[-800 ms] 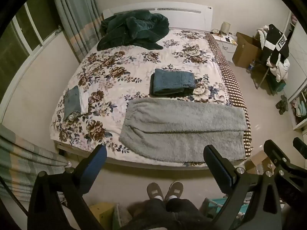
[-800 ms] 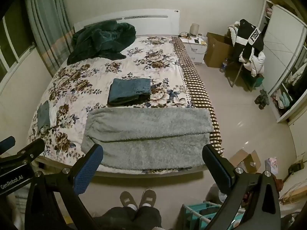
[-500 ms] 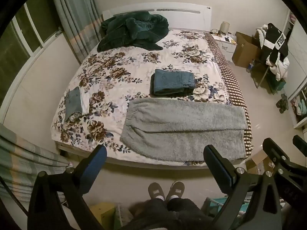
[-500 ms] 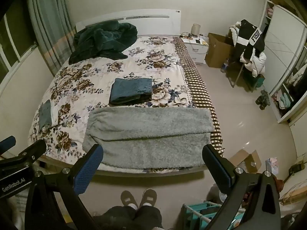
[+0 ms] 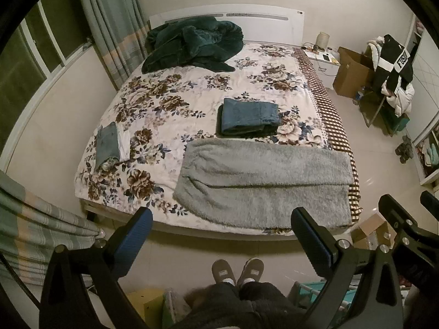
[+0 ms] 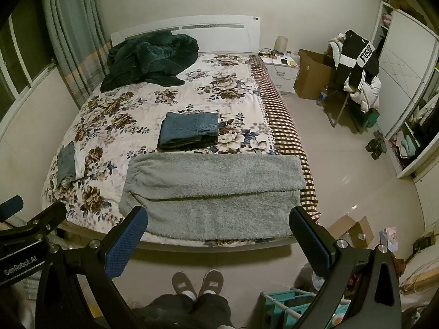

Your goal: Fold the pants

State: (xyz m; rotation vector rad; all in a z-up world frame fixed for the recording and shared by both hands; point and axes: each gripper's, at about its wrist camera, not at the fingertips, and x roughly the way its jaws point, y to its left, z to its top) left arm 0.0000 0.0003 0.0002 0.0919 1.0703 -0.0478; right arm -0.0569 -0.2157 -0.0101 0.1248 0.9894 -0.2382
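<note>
Grey fleece pants lie flat across the near end of the floral bed, folded lengthwise with one leg over the other; they also show in the right wrist view. My left gripper is open and empty, held back from the bed's near edge above the floor. My right gripper is open and empty, likewise short of the bed. Each gripper's side shows at the edge of the other's view.
Folded blue jeans lie just beyond the pants. A small folded grey-and-white pile sits at the left. A dark green blanket is heaped at the headboard. A clothes-laden chair and boxes stand right. The person's slippers are below.
Both views have shifted very slightly; the bed sits a touch lower and nearer. Nothing on the bed has moved and both grippers stay open.
</note>
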